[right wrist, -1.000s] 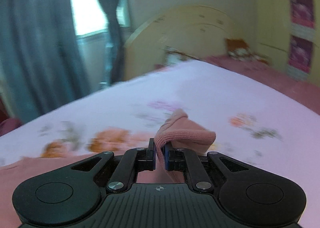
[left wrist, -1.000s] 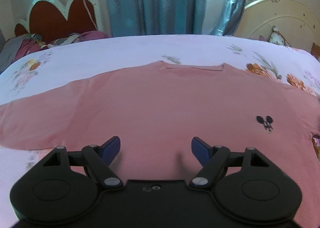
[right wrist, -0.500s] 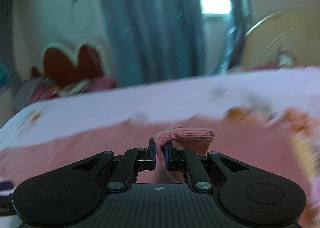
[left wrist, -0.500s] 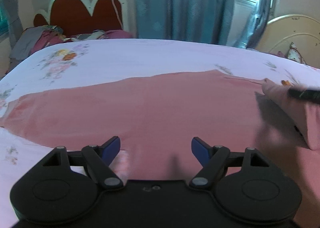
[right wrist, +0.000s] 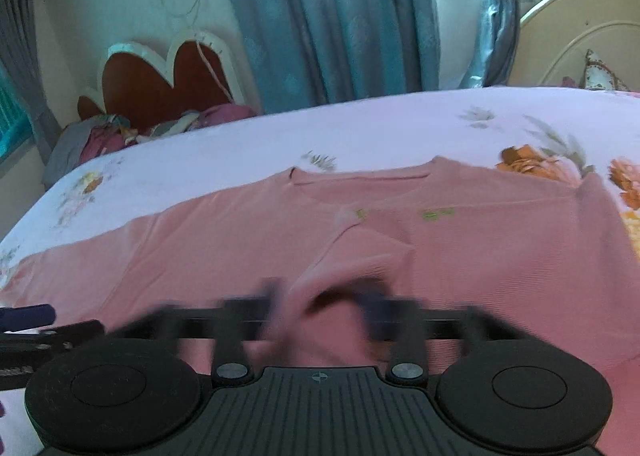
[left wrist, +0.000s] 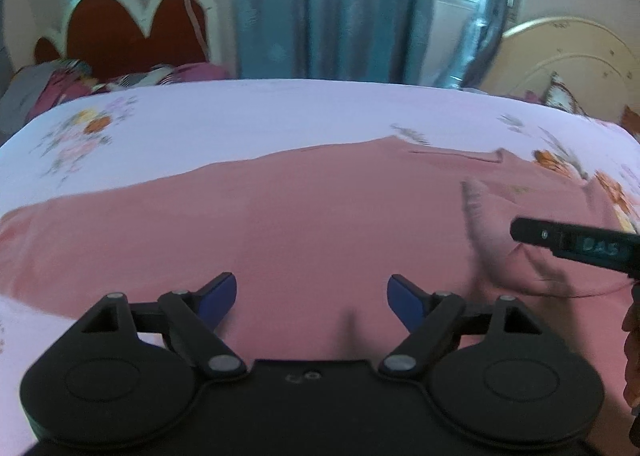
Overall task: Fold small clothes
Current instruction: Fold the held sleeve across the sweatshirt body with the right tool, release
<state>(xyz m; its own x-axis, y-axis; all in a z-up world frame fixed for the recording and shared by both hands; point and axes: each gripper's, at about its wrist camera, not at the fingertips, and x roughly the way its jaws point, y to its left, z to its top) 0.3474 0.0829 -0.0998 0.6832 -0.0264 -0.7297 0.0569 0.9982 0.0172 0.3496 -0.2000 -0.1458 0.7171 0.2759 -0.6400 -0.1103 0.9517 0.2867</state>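
Sleeve fold in hand, by the look of it. Pink shirt [right wrist: 500,240] spread flat on the bed [right wrist: 280,140], ahead of and under both tools. Right tool [right wrist: 320,308] opening, blurred; folded-in sleeve [right wrist: 352,260] lying loose between its jaws, no longer pinched. Left tool [left wrist: 312,296] opening wider, nothing between its jaws, poised over the shirt's near part. Next, probably: reach for the far-left sleeve, pinch its end and carry it across the body.
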